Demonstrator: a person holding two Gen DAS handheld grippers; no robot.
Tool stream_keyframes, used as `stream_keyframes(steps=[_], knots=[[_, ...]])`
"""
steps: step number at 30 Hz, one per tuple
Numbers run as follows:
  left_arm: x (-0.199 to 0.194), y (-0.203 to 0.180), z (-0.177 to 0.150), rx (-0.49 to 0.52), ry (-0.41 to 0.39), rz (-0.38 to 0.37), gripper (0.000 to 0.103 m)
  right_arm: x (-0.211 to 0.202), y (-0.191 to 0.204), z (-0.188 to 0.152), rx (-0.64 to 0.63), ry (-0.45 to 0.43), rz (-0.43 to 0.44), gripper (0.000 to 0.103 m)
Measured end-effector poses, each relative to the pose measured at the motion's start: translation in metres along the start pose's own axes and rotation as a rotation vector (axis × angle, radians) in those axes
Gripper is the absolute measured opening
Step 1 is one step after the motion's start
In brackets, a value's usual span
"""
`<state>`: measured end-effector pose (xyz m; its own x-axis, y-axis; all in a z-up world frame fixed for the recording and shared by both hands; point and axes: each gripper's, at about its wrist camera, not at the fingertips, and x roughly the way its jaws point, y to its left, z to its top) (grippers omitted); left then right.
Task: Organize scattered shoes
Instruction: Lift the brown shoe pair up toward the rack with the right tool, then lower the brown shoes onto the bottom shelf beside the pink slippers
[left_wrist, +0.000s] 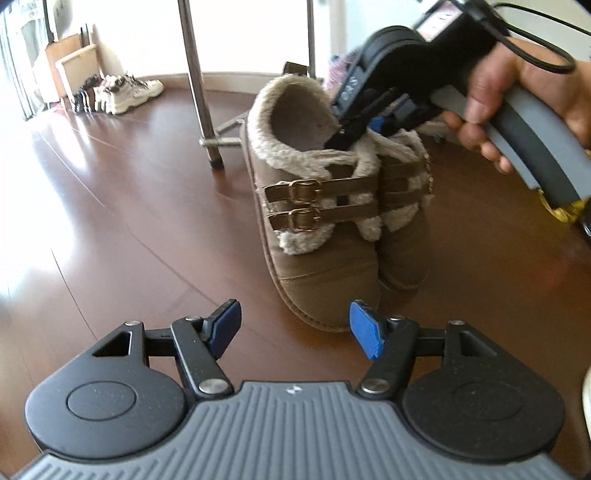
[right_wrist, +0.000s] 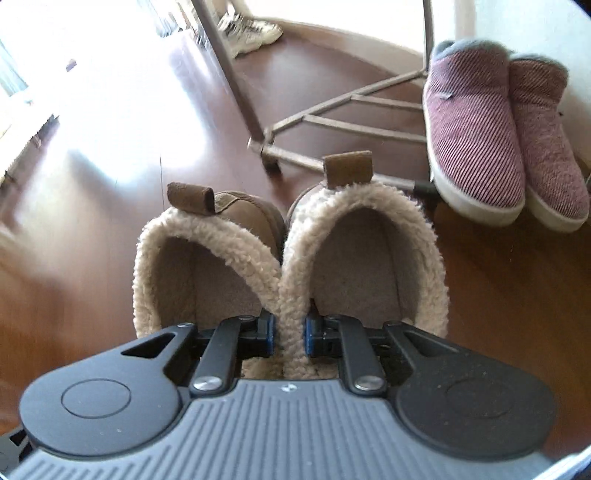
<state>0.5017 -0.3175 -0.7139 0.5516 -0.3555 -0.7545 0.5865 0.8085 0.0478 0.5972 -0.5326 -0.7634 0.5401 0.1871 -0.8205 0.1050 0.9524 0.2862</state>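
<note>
A pair of brown fleece-lined shoes (left_wrist: 321, 229) with two buckled straps stands side by side on the dark wooden floor, toes towards the left wrist camera. My right gripper (right_wrist: 289, 332) is shut on the two inner fleece collars (right_wrist: 291, 291) pressed together, one finger inside each shoe. In the left wrist view the right gripper (left_wrist: 354, 129) reaches down into the shoe openings from the upper right, held by a hand (left_wrist: 517, 96). My left gripper (left_wrist: 295, 330) hangs open just in front of the shoes' toes, with nothing between its blue pads (left_wrist: 365, 328).
A pair of purple striped slippers (right_wrist: 491, 147) stands against the wall at the right. Metal stand legs (right_wrist: 332, 122) cross the floor behind the brown shoes. White sneakers (left_wrist: 125, 90) and other shoes line the far wall. Bright glare covers the floor at the left.
</note>
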Motion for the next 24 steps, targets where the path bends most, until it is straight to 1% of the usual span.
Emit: stream_keyframes(steps=[3,6,9,10,11,14,17,18,20,22,23,24], knots=[[0.008,0.003,0.016,0.017,-0.022,0.017,0.068,-0.005,-0.004,0.015,0.04,-0.028,0.002,0.013],[0.024,0.007,0.04,0.054,-0.056,0.048,0.068,-0.007,-0.007,0.031,0.076,-0.053,0.004,0.013],[0.045,0.02,0.071,0.077,-0.08,0.091,0.068,0.006,-0.014,0.057,0.095,-0.075,0.003,0.013],[0.052,0.025,0.08,0.077,-0.083,0.106,0.068,0.011,-0.016,0.067,0.101,-0.08,0.003,0.013],[0.057,0.029,0.086,0.074,-0.083,0.117,0.068,0.002,-0.012,0.068,0.104,-0.082,0.004,0.013],[0.076,0.045,0.113,0.058,-0.085,0.157,0.068,0.017,-0.015,0.091,0.115,-0.082,0.003,0.014],[0.092,0.056,0.138,0.065,-0.083,0.189,0.068,0.031,-0.017,0.115,0.136,-0.074,0.004,0.014],[0.097,0.059,0.146,0.064,-0.081,0.195,0.068,0.025,-0.015,0.117,0.14,-0.074,0.004,0.013],[0.104,0.062,0.156,0.061,-0.082,0.2,0.068,0.028,-0.013,0.131,0.148,-0.075,0.002,0.013],[0.112,0.065,0.165,0.057,-0.084,0.205,0.068,0.037,-0.01,0.153,0.157,-0.075,-0.002,0.013],[0.117,0.066,0.17,0.045,-0.081,0.206,0.068,0.038,-0.007,0.155,0.159,-0.073,-0.005,0.013],[0.122,0.066,0.173,0.029,-0.079,0.203,0.068,0.047,-0.007,0.167,0.169,-0.065,-0.017,0.013]])
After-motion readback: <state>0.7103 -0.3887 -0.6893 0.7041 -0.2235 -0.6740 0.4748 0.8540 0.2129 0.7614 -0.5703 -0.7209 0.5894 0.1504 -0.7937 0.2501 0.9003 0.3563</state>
